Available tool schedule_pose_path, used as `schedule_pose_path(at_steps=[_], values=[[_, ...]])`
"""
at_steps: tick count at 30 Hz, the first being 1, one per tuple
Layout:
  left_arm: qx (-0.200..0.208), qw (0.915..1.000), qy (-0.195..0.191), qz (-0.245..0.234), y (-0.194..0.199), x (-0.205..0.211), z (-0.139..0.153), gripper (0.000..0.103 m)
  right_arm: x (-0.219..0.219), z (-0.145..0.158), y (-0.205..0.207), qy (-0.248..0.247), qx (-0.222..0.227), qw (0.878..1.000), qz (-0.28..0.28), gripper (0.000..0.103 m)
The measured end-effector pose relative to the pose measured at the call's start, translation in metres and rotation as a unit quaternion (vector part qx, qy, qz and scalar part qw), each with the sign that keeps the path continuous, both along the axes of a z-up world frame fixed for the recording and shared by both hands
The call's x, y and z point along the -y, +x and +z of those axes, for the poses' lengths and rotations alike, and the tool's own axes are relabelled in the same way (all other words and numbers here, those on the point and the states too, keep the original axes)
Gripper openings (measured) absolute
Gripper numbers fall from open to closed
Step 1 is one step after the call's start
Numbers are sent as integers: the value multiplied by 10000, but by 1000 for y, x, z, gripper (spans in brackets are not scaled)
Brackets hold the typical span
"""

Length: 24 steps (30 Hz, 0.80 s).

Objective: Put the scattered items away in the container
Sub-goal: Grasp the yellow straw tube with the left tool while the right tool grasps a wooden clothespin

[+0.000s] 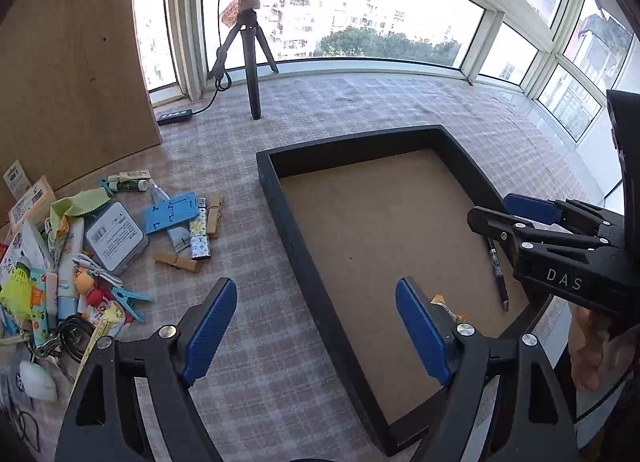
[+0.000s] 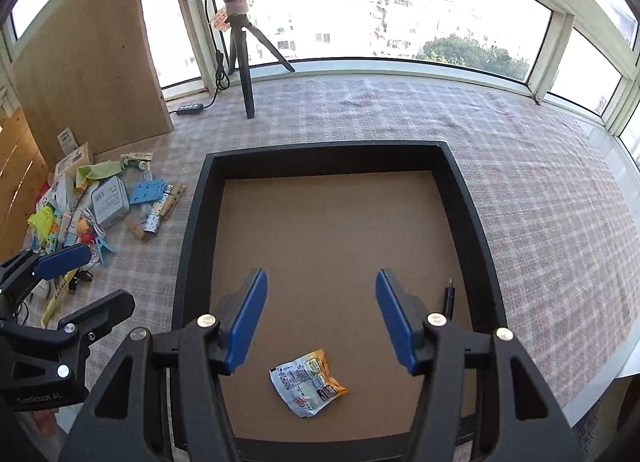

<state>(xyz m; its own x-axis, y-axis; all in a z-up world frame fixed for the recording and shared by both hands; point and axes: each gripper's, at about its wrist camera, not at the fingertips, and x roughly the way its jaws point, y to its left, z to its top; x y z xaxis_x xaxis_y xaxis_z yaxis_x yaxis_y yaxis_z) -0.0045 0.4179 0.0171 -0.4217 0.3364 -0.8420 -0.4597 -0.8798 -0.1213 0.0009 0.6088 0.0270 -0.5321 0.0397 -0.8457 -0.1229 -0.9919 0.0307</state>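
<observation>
A black tray [image 2: 196, 230] with a brown floor lies on the checked cloth; it also shows in the left wrist view [image 1: 288, 222]. Inside it lie a small snack packet [image 2: 308, 386] and a black pen [image 1: 498, 274]. My right gripper [image 2: 320, 322] is open and empty above the tray's near half, over the packet. My left gripper [image 1: 316, 326] is open and empty above the tray's left rim and the cloth. The scattered items [image 1: 100, 238] lie in a heap to the left: a grey tin [image 1: 114, 236], a blue phone stand [image 1: 170, 212], a lighter [image 1: 200, 234], wooden pegs, tubes.
A ring light on a black tripod [image 1: 252, 62] stands at the back by the windows, with a cable and controller [image 1: 174, 117]. A wooden board [image 1: 68, 74] leans at the left behind the heap. The table edge runs along the right.
</observation>
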Motion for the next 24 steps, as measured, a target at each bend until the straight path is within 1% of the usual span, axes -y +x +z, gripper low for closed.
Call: schedule_pose_path(at_steps=[3, 6, 9, 10, 11, 13, 15, 18, 20, 24], values=[[20, 9996, -123, 254, -7, 47, -3, 81, 26, 3, -10, -129, -10, 9992, 377, 56], [17, 9980, -327, 536, -11, 101, -9, 80, 59, 2, -20, -113, 16, 9964, 842, 56], [217, 9956, -438, 800, -15, 157, -21, 79, 96, -1, -32, -83, 39, 9911, 1325, 55], [338, 9946, -437, 877, -16, 174, -25, 79, 109, -3, -37, -56, 61, 9889, 1486, 53], [437, 9935, -454, 949, -17, 190, -30, 79, 122, -6, -43, -34, 99, 9861, 1659, 49], [520, 9920, -571, 994, -16, 213, -39, 78, 149, -13, -55, 5, 242, 9801, 1971, 41], [550, 9914, -700, 964, -13, 229, -48, 78, 174, -23, -69, 35, 401, 9721, 2309, 39], [628, 9909, -811, 873, -11, 243, -62, 78, 204, -40, -89, 243, 577, 9627, 2633, 36], [727, 9902, -860, 829, -13, 246, -70, 77, 218, -52, -102, 337, 710, 9575, 2776, 32], [849, 9886, -1046, 678, -21, 240, -83, 74, 238, -76, -125, 458, 917, 9477, 3021, 32]])
